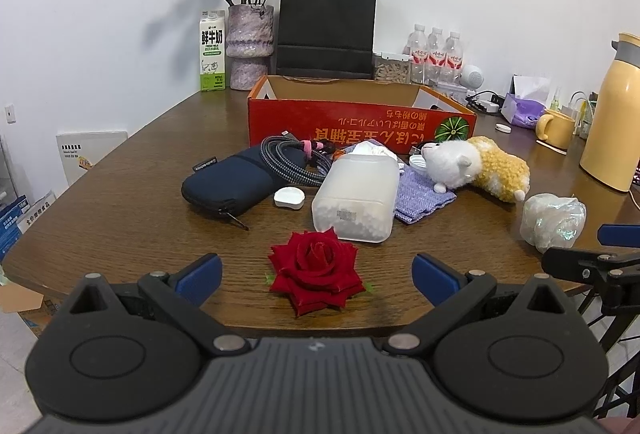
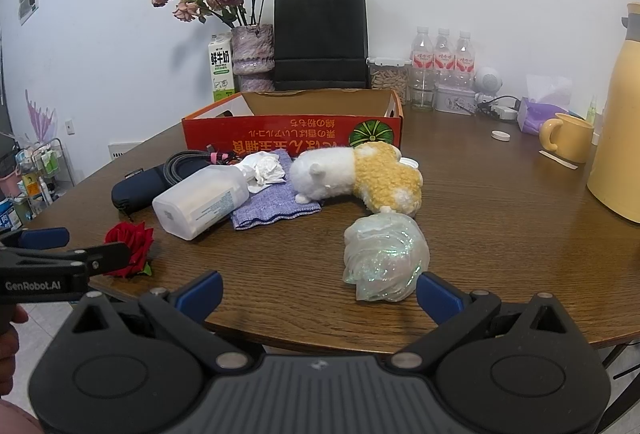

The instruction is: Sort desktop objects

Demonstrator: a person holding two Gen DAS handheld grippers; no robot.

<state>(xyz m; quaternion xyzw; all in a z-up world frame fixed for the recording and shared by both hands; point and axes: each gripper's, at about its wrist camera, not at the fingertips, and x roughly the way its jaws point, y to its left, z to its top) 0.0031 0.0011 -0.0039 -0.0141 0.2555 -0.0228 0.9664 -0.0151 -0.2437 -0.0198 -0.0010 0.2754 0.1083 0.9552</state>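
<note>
A red rose head (image 1: 316, 270) lies on the brown table near its front edge, between the spread fingers of my open left gripper (image 1: 318, 280), untouched. Behind it sit a frosted plastic bottle (image 1: 356, 198), a navy pouch (image 1: 228, 182), a coiled cable (image 1: 292, 158), a small white lid (image 1: 289, 198), a purple cloth (image 1: 420, 194) and a white-and-yellow plush toy (image 1: 472, 166). An open red cardboard box (image 1: 360, 118) stands beyond them. My right gripper (image 2: 320, 294) is open and empty, with a shiny wrapped bundle (image 2: 384, 258) just ahead near its right finger.
Along the back wall stand a milk carton (image 1: 212, 54), a vase of dried roses (image 1: 250, 46), a black paper bag (image 1: 326, 26) and three water bottles (image 1: 436, 54). A yellow mug (image 2: 568, 138) and a yellow thermos (image 2: 616, 114) are at the right. The table edge (image 2: 320, 338) is close.
</note>
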